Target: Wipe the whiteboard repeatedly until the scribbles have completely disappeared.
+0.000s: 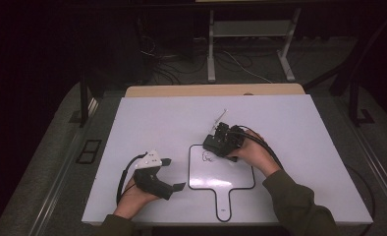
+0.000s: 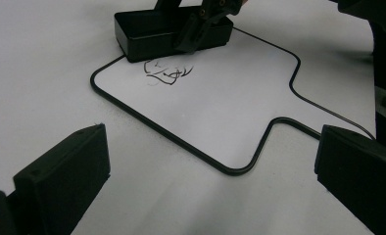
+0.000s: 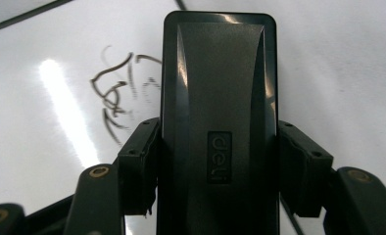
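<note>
We see our right tool clamped on a glossy black rectangular eraser beside scribbles; left tool jaws apart.

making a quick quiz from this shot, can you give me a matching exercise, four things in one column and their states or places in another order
Things:
1. left gripper
2. right gripper
3. black eraser
4. scribble

States or places:
A. black marks on the whiteboard, beside the eraser
B. open, holding nothing
C. held between two jaws, lying on the board
D. shut on the eraser

Pairs: 1-B, 2-D, 3-C, 4-A
</note>
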`<state>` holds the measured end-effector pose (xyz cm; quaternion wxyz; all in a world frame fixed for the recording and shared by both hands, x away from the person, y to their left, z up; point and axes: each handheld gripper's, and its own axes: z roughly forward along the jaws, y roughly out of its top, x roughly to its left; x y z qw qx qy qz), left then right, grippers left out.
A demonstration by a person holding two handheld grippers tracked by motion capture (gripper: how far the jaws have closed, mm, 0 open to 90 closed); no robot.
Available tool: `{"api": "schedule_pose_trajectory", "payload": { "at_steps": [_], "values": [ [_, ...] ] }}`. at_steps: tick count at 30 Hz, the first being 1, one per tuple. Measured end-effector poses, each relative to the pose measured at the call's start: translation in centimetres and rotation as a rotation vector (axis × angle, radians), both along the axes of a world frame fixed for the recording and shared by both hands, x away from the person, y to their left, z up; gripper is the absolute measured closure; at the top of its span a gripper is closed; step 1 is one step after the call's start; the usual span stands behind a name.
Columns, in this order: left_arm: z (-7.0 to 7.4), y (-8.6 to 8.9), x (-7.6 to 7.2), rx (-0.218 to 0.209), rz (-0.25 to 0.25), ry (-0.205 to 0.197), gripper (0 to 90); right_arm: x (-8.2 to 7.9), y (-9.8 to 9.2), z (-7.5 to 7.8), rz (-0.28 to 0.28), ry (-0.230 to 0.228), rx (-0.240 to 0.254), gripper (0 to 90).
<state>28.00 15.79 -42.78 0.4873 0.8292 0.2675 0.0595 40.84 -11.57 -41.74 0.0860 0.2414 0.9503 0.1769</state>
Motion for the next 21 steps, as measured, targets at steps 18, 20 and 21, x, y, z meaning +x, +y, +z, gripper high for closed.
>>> {"api": "schedule_pose_trajectory", "payload": {
  "at_steps": [18,20,21],
  "values": [
    [0.0,0.0,0.0,0.001,-0.002,0.000,0.0,-0.3,2.4,0.1,0.044,0.012,-0.012,38.8],
    [0.0,0.0,0.0,0.000,-0.001,0.001,0.0,-0.5,2.7,0.1,0.051,0.018,-0.007,38.7],
    [0.0,0.0,0.0,0.000,-0.001,0.001,0.0,-0.7,2.9,0.1,0.054,0.020,-0.005,38.7]
  ]
}}
